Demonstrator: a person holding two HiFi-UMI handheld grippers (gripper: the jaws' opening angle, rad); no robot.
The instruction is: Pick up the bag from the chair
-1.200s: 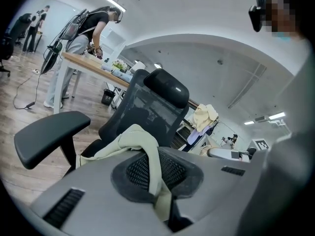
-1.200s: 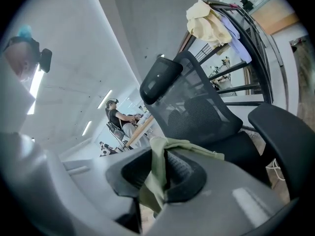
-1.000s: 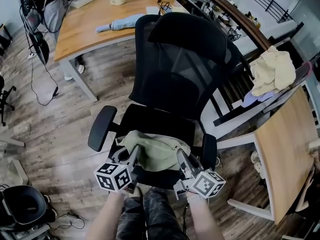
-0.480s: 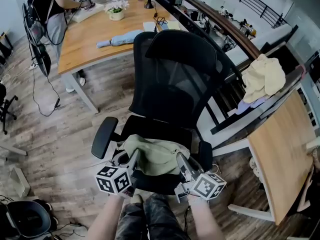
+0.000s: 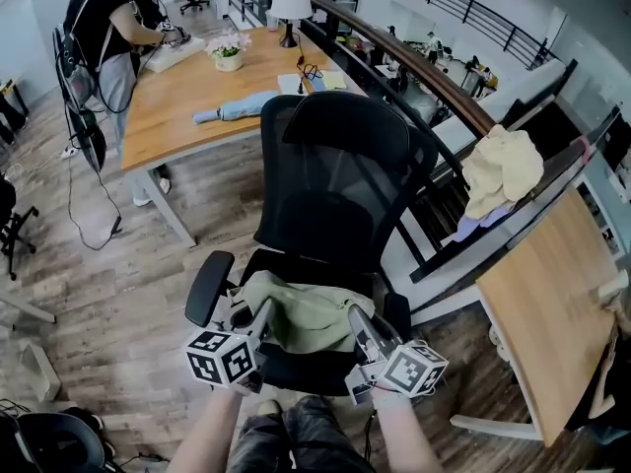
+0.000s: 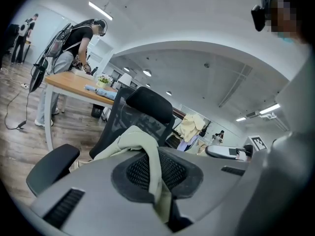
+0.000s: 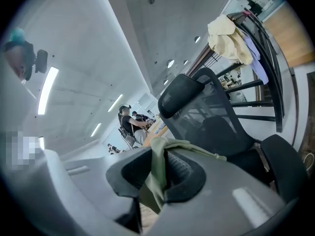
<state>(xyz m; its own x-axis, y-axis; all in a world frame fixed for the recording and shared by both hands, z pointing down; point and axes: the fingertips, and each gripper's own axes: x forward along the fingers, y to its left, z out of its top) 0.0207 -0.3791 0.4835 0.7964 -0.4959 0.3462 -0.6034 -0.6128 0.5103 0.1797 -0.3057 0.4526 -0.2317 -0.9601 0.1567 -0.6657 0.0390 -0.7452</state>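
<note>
A pale green cloth bag [image 5: 308, 313] hangs between my two grippers, just above the seat of a black mesh office chair [image 5: 340, 166]. My left gripper [image 5: 258, 313] is shut on the bag's left edge; in the left gripper view the green cloth [image 6: 153, 168] runs down between its pads. My right gripper [image 5: 357, 318] is shut on the bag's right edge, and the right gripper view shows a fold of the cloth [image 7: 156, 176] pinched in its jaws. The chair's seat is mostly hidden under the bag.
The chair's armrests [image 5: 208, 287] flank the bag. A wooden desk [image 5: 187, 87] with a lamp, a flower pot and a folded blue item stands behind, where a person [image 5: 104, 28] bends over it. A second desk [image 5: 552, 313] and a railing draped with cream cloth [image 5: 503, 170] are at right.
Both grippers have risen together with the bag, lifting it off the seat. The head view has tilted up, so more of the room behind the chair shows.
</note>
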